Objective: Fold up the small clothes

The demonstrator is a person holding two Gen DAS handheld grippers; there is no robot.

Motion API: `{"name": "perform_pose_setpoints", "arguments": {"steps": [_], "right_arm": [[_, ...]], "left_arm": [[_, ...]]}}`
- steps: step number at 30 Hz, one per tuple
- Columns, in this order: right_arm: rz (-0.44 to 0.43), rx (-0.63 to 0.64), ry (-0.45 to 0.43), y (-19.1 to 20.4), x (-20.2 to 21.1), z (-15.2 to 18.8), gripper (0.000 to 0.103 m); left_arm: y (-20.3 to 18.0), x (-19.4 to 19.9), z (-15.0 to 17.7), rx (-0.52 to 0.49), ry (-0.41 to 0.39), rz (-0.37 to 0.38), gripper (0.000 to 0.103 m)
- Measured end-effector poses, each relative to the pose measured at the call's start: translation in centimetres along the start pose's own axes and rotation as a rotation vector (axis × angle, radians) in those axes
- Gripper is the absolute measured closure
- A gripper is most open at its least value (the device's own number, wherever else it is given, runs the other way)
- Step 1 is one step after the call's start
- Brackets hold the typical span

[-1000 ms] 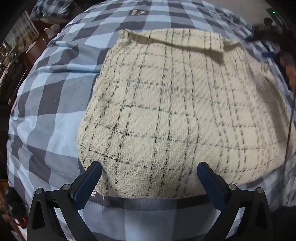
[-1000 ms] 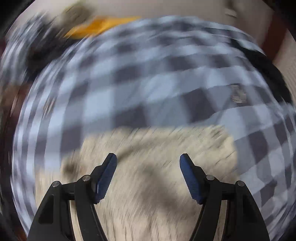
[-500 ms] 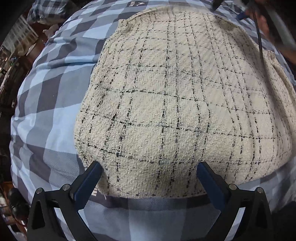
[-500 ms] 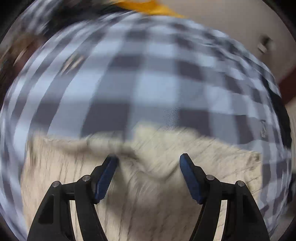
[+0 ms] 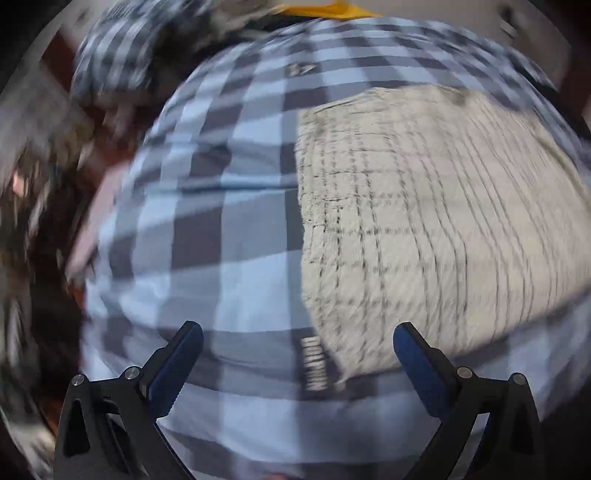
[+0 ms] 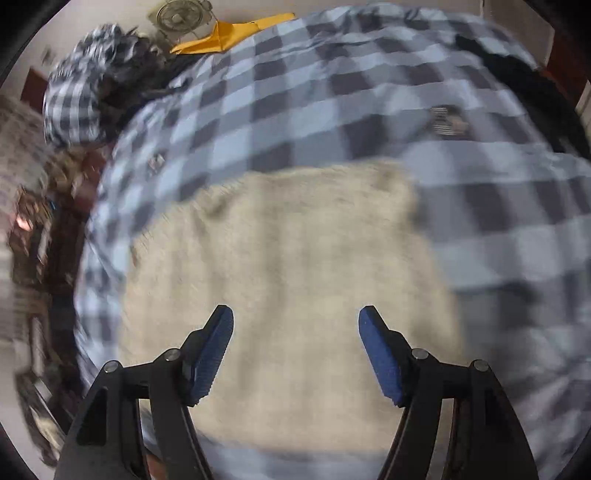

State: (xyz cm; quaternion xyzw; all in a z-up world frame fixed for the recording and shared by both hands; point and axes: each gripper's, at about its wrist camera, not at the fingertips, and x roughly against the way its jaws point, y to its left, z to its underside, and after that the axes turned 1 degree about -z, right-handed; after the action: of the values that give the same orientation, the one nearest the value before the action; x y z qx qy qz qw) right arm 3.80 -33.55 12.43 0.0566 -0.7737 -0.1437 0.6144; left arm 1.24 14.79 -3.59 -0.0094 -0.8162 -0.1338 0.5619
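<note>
Blue pads on both tongs, left tongs (image 5: 297, 347) and right tongs (image 6: 295, 325), stood wide apart, holding nothing. Beyond them the cream checked cloth (image 5: 424, 221) (image 6: 288, 266) lay flat on the checked bed cover (image 5: 221, 206) (image 6: 369, 92).

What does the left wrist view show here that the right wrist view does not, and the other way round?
Only the left wrist view shows the dark grid lines on the cream garment and a printed label on the checked bedcover near the garment's corner. Only the right wrist view shows a round fan at the top and the garment's far edge. Both show the garment lying flat on the bedcover, a yellow item beyond it, and open, empty jaws: left gripper, right gripper.
</note>
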Motion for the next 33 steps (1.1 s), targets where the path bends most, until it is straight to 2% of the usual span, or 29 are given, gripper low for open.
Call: {"name": "perform_pose_setpoints", "arguments": {"steps": [2,4,7,9,11,14,16,17,18,19,21,23,27,28,31,33], "right_arm": [[0.045,0.031,0.028,-3.6,1.4,2.7,0.020],[0.081,0.019,0.053,-7.0,1.0,4.9,0.018],[0.089,-0.054,0.124,-11.5,-1.4,8.0,0.018],[0.055,-0.116,0.155,-13.6,-3.6,9.3,0.018],[-0.008,-0.151,0.144,-14.4,-5.5,9.8,0.018],[-0.108,-0.143,0.116,-13.4,-7.4,9.1,0.018],[-0.170,-0.123,0.096,-12.2,-8.5,8.3,0.019],[-0.171,-0.104,0.089,-11.3,-9.4,7.8,0.030],[-0.162,-0.085,0.090,-10.6,-10.0,7.5,0.047],[-0.168,-0.073,0.108,-10.1,-10.6,7.4,0.080],[-0.167,-0.086,0.107,-9.5,-10.8,7.3,0.087],[-0.212,-0.144,0.069,-9.7,-9.3,7.8,0.092],[-0.406,-0.399,0.012,-12.2,-6.5,10.4,0.094],[-0.429,-0.474,0.018,-12.8,-6.7,11.3,0.094],[-0.378,-0.649,0.115,-14.3,-10.6,13.1,0.094],[-0.420,-0.776,0.164,-15.6,-13.2,13.5,0.090]], "left_arm": [[0.3,-0.1,1.1,-0.023,0.009,0.044,0.000],[0.1,-1.1,1.8,-0.004,0.059,0.071,0.000],[-1.2,-2.2,1.8,-0.025,0.081,0.055,0.000],[-1.5,-2.2,1.2,-0.015,0.069,0.057,0.000],[-1.4,-2.2,0.7,0.040,0.046,0.113,0.000],[-0.8,-2.0,-0.2,0.125,-0.002,0.209,0.000],[-0.7,-2.5,-0.7,0.170,-0.006,0.247,0.000],[-0.8,-3.1,-0.9,0.190,0.008,0.265,0.000],[-0.9,-3.8,-1.1,0.201,0.026,0.272,0.000],[-1.2,-4.8,-1.3,0.213,0.055,0.258,0.000],[-1.8,-6.3,-1.4,0.215,0.091,0.203,0.000],[-2.2,-7.7,-1.1,0.231,0.113,0.196,0.000],[-1.3,-8.8,-0.7,0.318,0.130,0.249,0.000],[-0.9,-9.1,-0.5,0.345,0.143,0.268,0.000],[-0.1,-10.0,0.2,0.428,0.185,0.338,0.000],[0.3,-10.2,0.6,0.458,0.196,0.356,0.000]]}}
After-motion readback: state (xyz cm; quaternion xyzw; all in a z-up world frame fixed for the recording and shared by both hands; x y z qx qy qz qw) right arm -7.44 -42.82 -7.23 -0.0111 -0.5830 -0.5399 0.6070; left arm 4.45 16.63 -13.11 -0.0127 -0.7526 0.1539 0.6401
